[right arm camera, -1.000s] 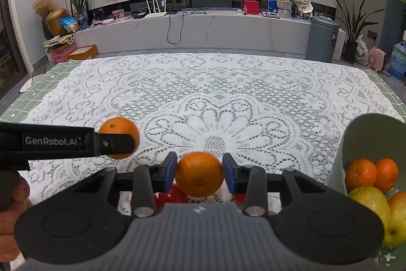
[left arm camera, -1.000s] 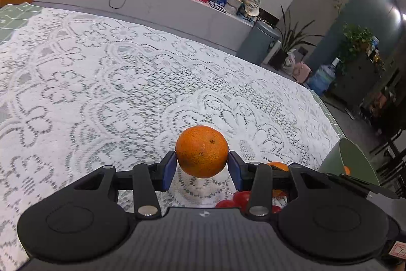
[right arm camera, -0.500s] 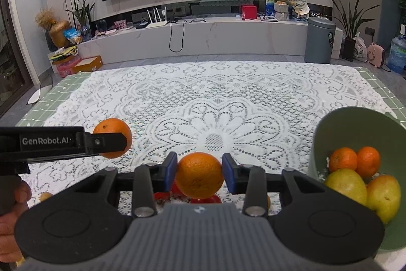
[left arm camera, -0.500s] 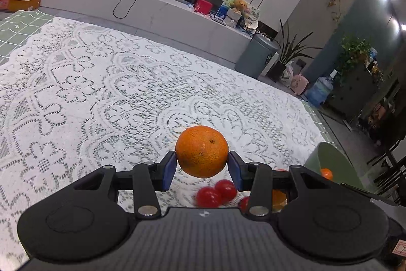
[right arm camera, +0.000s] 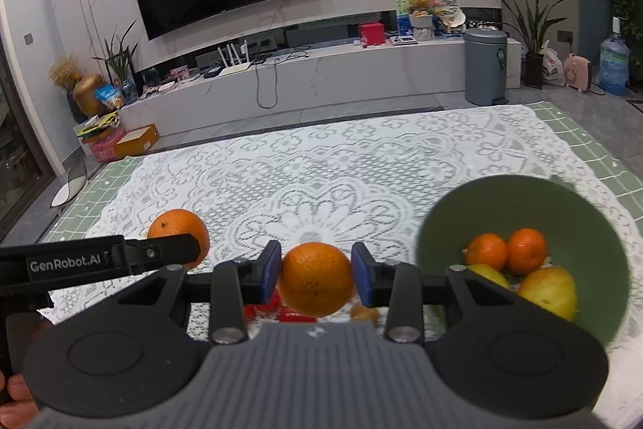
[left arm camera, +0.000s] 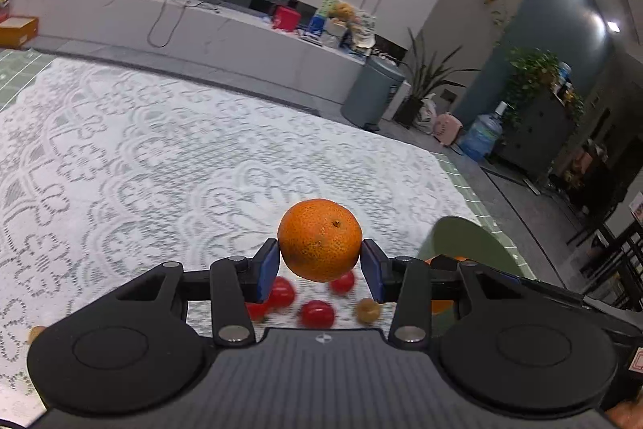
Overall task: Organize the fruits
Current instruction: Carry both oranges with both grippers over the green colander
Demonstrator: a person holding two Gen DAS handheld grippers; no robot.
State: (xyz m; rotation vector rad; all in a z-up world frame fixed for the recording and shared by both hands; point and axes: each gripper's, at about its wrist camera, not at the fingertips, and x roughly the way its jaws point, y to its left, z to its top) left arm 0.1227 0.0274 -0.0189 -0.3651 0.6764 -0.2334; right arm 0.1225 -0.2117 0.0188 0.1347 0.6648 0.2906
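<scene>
A: Why are both oranges up off the lace cloth [right arm camera: 321, 167]?

B: Each gripper's jaws clamp 1: left gripper [left arm camera: 320, 266] grips the left orange [left arm camera: 319, 240], right gripper [right arm camera: 316, 278] the right orange [right arm camera: 315, 278], probably bound for the green bowl [right arm camera: 474, 204], lower right.

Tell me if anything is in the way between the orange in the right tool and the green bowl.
Nothing visible blocks it. The right tool holds its orange in the air, and the green bowl sits just to its right with its mouth open toward it. The small fruits on the lace cloth lie lower, beneath the orange.
</scene>
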